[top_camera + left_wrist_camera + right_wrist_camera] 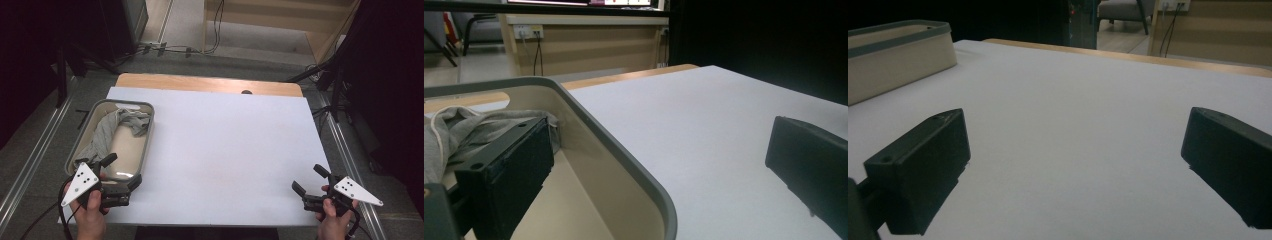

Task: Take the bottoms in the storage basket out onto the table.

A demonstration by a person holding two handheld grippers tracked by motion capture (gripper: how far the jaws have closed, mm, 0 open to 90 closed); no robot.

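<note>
White table [225, 150], grey cloth [107, 130] in bin [148, 131], fingers apart

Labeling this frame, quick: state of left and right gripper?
Left gripper: open, holding nothing; its jaws straddle the near rim of the bin with the grey cloth.
Right gripper: open, empty, over the bare white table.

Grey cloth [112, 131], crumpled, lies in a beige bin [148, 135] w/ grey rim, at table's left side. Cloth bunched along bin's far end and left wall, near-right part of bin floor bare. One fold drapes toward far right corner. In left gripper view, cloth [454, 135] shows a pale seam, bin rim [624, 165] curving past.
</note>
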